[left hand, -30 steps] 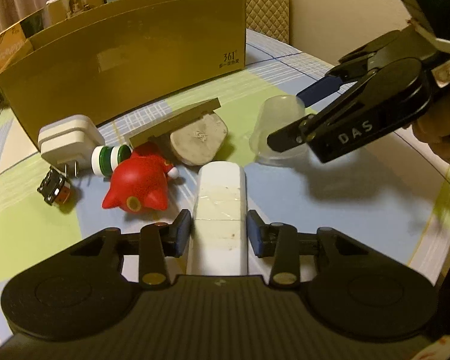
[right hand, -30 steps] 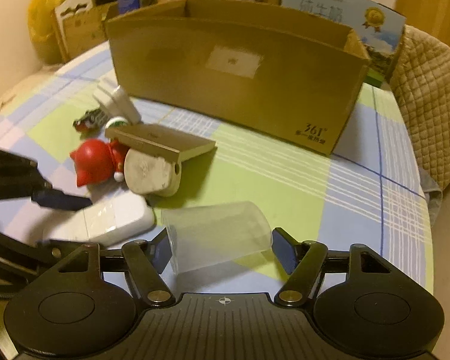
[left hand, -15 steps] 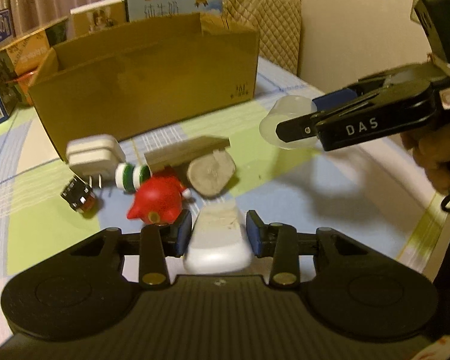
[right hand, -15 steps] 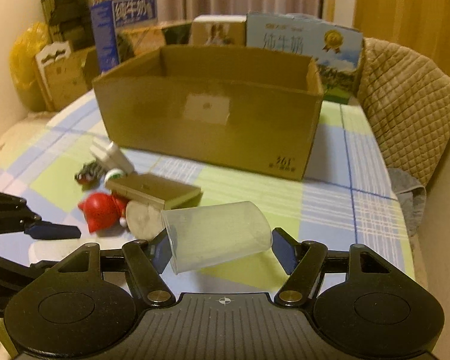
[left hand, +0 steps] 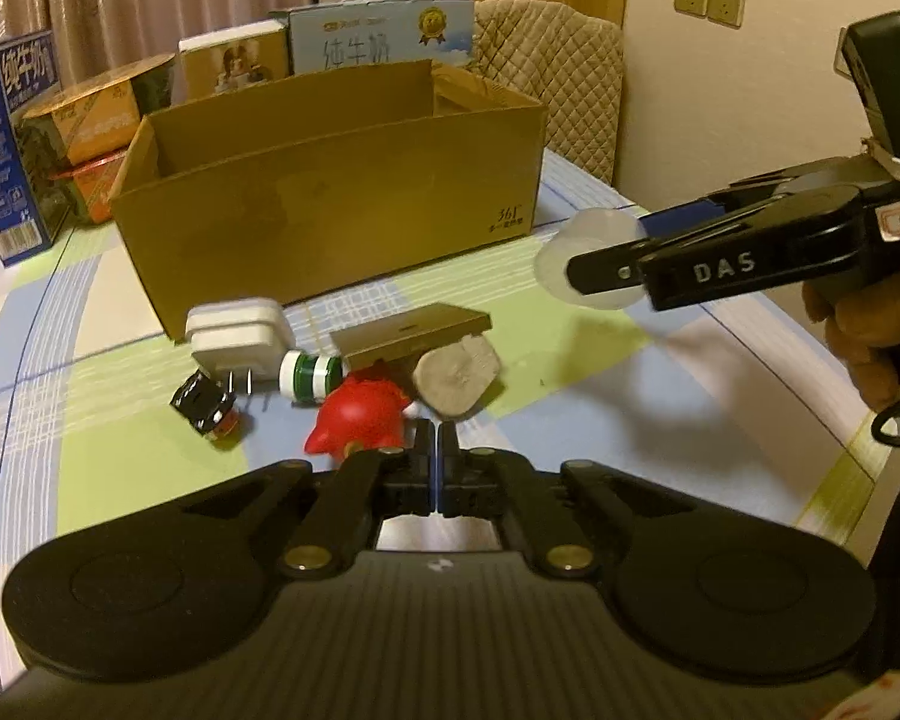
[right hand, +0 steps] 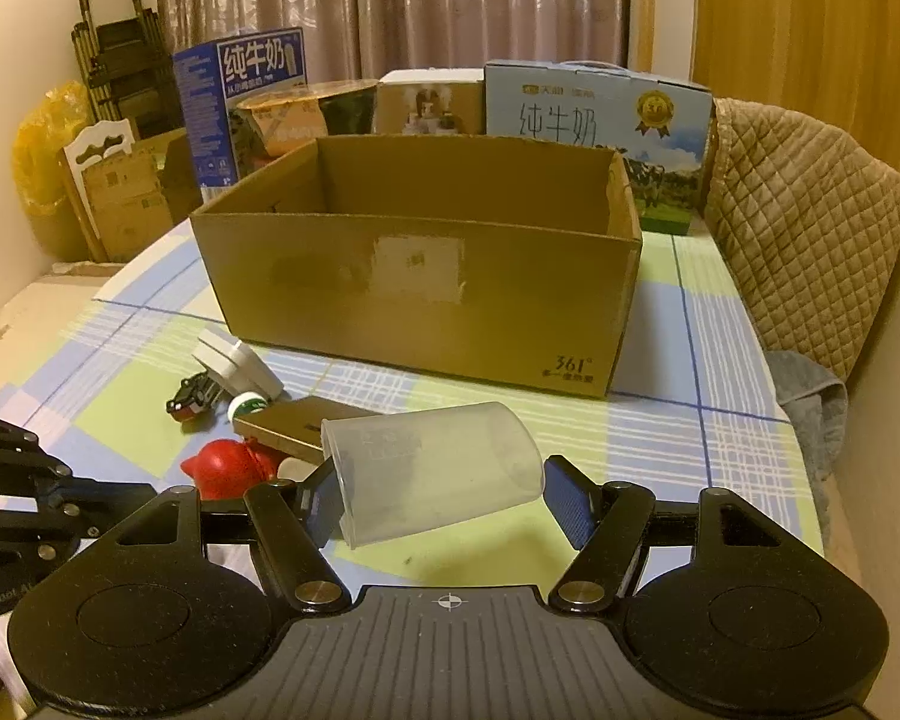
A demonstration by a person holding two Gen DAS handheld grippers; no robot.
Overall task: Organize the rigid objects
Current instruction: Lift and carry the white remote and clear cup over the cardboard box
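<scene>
My right gripper (right hand: 438, 495) is shut on a clear plastic cup (right hand: 432, 471), held on its side above the table; the cup also shows in the left wrist view (left hand: 594, 264). My left gripper (left hand: 436, 459) is shut with nothing between its fingers; the white block it held is out of view. An open cardboard box (left hand: 330, 210) stands behind a pile: a red toy (left hand: 360, 420), a round stone-like piece (left hand: 456, 372), a tan flat box (left hand: 408, 330), a white plug adapter (left hand: 234, 330), a green-white small bottle (left hand: 309, 375) and a small black toy car (left hand: 204, 411).
Milk cartons (right hand: 594, 120) and other boxes (right hand: 240, 96) stand behind the cardboard box. A quilted chair (right hand: 798, 228) is at the table's right. The checked tablecloth (left hand: 630, 420) lies in front of the pile.
Both grippers rose. My left gripper lost the white block and its fingers came together. My right gripper lifted the clear cup off the table.
</scene>
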